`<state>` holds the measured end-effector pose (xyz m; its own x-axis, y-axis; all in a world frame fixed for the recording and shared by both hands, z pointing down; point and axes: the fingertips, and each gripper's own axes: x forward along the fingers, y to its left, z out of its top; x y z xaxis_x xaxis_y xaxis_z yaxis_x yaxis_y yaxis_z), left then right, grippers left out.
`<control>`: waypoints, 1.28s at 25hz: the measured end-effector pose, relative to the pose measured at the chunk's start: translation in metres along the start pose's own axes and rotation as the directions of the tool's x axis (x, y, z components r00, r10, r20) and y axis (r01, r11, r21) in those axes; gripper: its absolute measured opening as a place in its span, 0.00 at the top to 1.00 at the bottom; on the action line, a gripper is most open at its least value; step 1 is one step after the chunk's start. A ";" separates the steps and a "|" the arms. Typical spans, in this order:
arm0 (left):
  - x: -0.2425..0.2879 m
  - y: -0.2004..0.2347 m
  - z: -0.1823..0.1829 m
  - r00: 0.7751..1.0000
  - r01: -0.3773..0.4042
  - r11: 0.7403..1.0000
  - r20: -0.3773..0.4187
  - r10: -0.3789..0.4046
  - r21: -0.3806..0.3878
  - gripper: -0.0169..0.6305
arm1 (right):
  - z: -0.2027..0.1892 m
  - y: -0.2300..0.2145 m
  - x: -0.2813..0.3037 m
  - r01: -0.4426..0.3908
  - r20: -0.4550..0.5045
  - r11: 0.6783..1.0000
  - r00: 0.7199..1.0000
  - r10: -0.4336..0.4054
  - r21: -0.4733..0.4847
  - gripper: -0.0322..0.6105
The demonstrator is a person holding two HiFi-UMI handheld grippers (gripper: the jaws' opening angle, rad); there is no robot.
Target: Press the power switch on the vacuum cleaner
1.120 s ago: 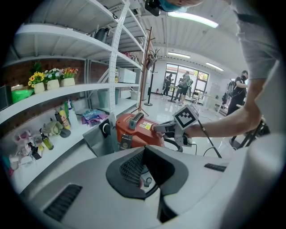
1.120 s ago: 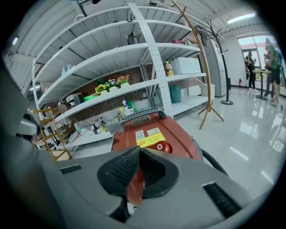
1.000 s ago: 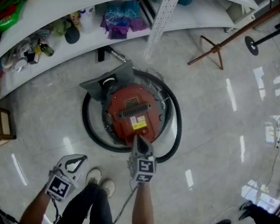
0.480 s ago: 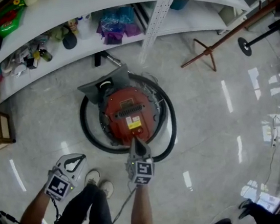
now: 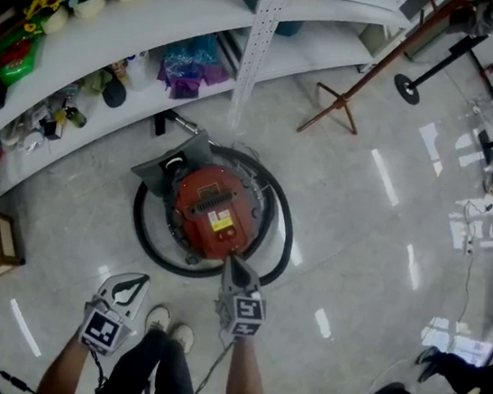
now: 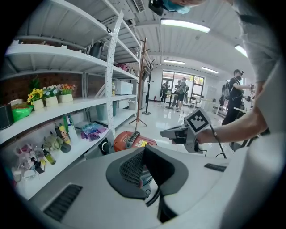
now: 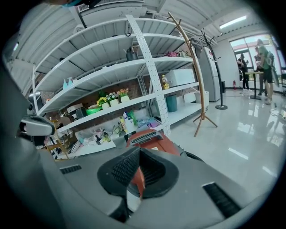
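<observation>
Right gripper view: the right gripper (image 7: 139, 176) has its jaws drawn together to a thin slit, with nothing held; only a sliver of red shows through from the vacuum (image 7: 152, 139) beyond. In the head view that gripper (image 5: 231, 267) points forward, its tip over the near edge of the vacuum (image 5: 212, 214). Whether it touches cannot be told from there. From its own camera the red body looks a little ahead and below, apart from the jaws.

The left gripper (image 5: 132, 285) hangs back by the person's shoes (image 5: 169, 325), well away from the vacuum. Its jaws (image 6: 142, 172) are likewise closed to a slit and empty.

The vacuum sits on the floor (image 5: 362, 217) in front of the shelf (image 5: 87, 33), ringed by its black hose (image 5: 145, 241), with a dark grille across the red top. A wooden coat stand (image 5: 352, 93) is off to the right.

As for the task, I judge the press not yet made. The right gripper is lined up and closed to a point, ready to push. I cannot pick out the power switch in any view, so what is left is to find it and bear down on it.

A yellow label (image 5: 220, 222) lies on the red top, its print too small to read. No brand can be made out. The cube (image 5: 246, 313) on the right gripper bears a square black-and-white marker.
</observation>
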<state>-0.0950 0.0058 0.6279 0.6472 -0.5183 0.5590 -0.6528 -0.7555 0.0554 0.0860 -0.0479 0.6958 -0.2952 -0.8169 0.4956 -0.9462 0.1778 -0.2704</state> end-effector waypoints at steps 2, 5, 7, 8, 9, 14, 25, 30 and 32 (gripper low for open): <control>-0.006 -0.001 0.006 1.000 -0.002 1.000 0.008 0.002 0.001 0.96 | 0.006 0.004 -0.011 0.001 0.008 1.000 1.000 -0.001 0.001 0.93; -0.015 -0.004 0.017 1.000 -0.008 1.000 0.018 0.007 0.010 0.96 | 0.015 0.011 -0.027 0.002 0.019 1.000 1.000 -0.002 0.002 0.93; -0.020 -0.006 0.023 1.000 -0.012 1.000 0.026 0.012 0.016 0.96 | 0.021 0.016 -0.038 0.002 0.027 1.000 1.000 -0.002 0.002 0.93; -0.023 -0.008 0.027 0.999 -0.014 1.000 0.032 0.013 0.016 0.96 | 0.024 0.018 -0.044 0.003 0.032 1.000 0.999 -0.003 0.002 0.93; -0.026 -0.009 0.031 0.999 -0.015 1.000 0.037 0.015 0.015 0.96 | 0.028 0.020 -0.049 0.004 0.036 1.000 0.999 -0.004 0.003 0.93; -0.040 -0.016 0.048 0.998 -0.017 1.000 0.053 0.016 0.018 0.96 | 0.046 0.029 -0.072 0.004 0.072 1.000 0.997 -0.004 0.003 0.93; -0.067 -0.036 0.102 0.992 -0.004 0.998 0.130 -0.004 0.063 0.96 | 0.082 0.058 -0.130 0.006 0.097 1.000 0.995 -0.007 0.001 0.93; -0.080 -0.043 0.121 0.988 -0.003 0.996 0.152 -0.010 0.086 0.96 | 0.094 0.069 -0.156 0.009 0.118 1.000 0.993 -0.008 -0.008 0.93; -0.087 -0.047 0.130 0.987 -0.003 0.995 0.161 -0.012 0.096 0.96 | 0.102 0.072 -0.168 0.016 0.120 1.000 0.993 -0.015 -0.006 0.93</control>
<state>-0.0689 0.0344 0.4691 0.7102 -0.5667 0.4176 -0.6141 -0.7888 -0.0261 0.0808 0.0466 0.5091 -0.2625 -0.8796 0.3967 -0.9515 0.1677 -0.2578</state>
